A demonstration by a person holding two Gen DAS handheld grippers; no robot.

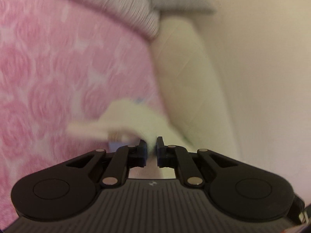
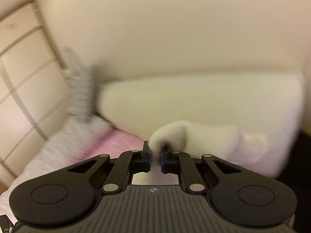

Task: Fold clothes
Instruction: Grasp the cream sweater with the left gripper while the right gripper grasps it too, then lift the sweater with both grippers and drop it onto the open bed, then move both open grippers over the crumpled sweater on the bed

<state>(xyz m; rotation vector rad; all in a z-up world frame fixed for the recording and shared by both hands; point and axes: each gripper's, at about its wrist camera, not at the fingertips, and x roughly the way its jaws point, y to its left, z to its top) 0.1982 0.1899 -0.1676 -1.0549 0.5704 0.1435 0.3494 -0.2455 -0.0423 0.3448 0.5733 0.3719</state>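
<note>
A white fuzzy garment (image 1: pixel 134 120) hangs from my left gripper (image 1: pixel 151 145), which is shut on a fold of it above the pink rose-patterned bedspread (image 1: pixel 48 73). In the right wrist view the same white garment (image 2: pixel 204 139) stretches off to the right, and my right gripper (image 2: pixel 155 151) is shut on a bunched edge of it. A small label with blue marks shows on the cloth in the left wrist view. Both views are blurred by motion.
A grey-white striped pillow (image 1: pixel 124 5) lies at the head of the bed, seen also as the pillow (image 2: pixel 83 95) in the right wrist view. A cream padded headboard (image 2: pixel 194 97) runs along the wall. White drawers (image 2: pixel 23 58) stand at the left.
</note>
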